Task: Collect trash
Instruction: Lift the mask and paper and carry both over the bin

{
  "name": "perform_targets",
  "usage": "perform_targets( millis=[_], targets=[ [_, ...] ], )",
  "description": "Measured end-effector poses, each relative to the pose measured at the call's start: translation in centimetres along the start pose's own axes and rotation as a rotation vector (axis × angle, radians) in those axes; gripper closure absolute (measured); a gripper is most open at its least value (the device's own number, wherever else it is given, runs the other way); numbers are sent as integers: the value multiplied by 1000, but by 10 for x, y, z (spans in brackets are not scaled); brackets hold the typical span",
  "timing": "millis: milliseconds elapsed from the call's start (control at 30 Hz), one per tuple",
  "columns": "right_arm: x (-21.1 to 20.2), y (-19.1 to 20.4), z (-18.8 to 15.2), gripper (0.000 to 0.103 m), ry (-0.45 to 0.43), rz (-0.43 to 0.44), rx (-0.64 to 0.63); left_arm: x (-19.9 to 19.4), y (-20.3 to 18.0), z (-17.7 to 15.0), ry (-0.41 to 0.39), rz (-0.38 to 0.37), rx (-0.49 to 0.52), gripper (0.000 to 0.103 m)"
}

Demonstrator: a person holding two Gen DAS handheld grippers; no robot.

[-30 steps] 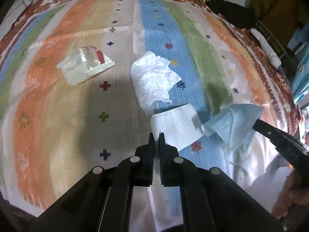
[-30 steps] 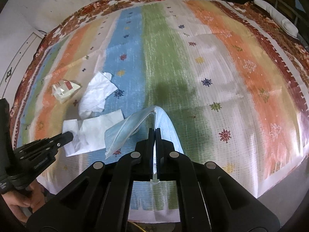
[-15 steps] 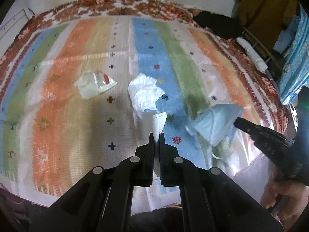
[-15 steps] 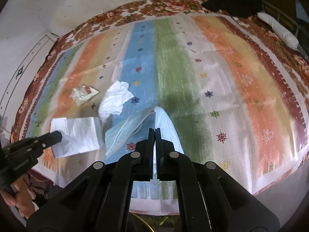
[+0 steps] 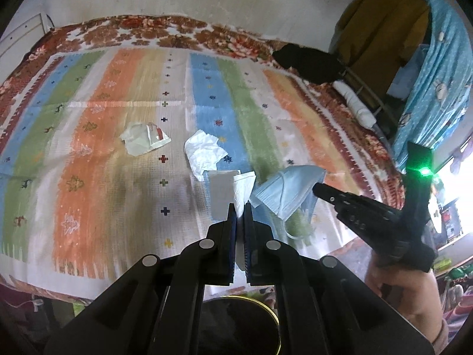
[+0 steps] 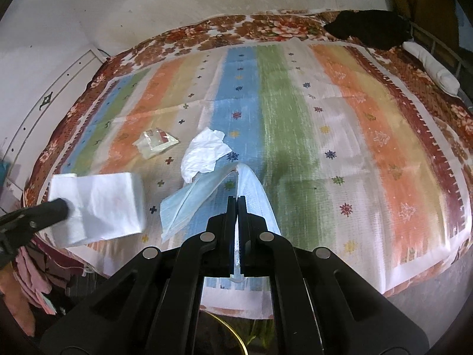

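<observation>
My left gripper (image 5: 240,207) is shut on a folded white napkin (image 5: 233,190), lifted above the striped bedspread (image 5: 88,153); the napkin (image 6: 100,204) also hangs at the left of the right wrist view. My right gripper (image 6: 237,199) is shut on a pale blue face mask (image 6: 192,198), which dangles off the bed; the mask (image 5: 283,189) shows beside the left jaws too. A crumpled white tissue (image 5: 204,153) and a clear wrapper with red print (image 5: 145,139) lie on the bedspread beyond both grippers.
A dark bin with a gold rim (image 5: 251,319) stands below the bed's near edge, under the left gripper. A black cloth (image 6: 366,28) and a white roll (image 6: 431,68) lie at the bed's far right. Hanging clothes (image 5: 384,29) are at the right.
Both grippers have risen and pulled back from the bed. The napkin and the mask have come up off the bedspread with them, and the bin rim has come into view below.
</observation>
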State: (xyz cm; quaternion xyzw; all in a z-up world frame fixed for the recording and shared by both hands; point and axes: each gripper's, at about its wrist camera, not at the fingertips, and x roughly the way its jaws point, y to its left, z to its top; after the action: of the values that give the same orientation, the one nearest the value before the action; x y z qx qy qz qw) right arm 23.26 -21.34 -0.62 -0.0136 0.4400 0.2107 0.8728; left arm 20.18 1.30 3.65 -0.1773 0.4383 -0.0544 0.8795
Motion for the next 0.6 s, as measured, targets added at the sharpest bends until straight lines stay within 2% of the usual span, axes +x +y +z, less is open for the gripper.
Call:
perform_targets(
  millis=[333, 600],
  targets=[
    [-36, 15, -22, 102, -41, 61, -15, -37, -7, -33, -37, -61, 40, 99],
    [-60, 27, -44, 102, -72, 100, -5, -58, 0, -59, -51, -115, 21, 99]
  ],
)
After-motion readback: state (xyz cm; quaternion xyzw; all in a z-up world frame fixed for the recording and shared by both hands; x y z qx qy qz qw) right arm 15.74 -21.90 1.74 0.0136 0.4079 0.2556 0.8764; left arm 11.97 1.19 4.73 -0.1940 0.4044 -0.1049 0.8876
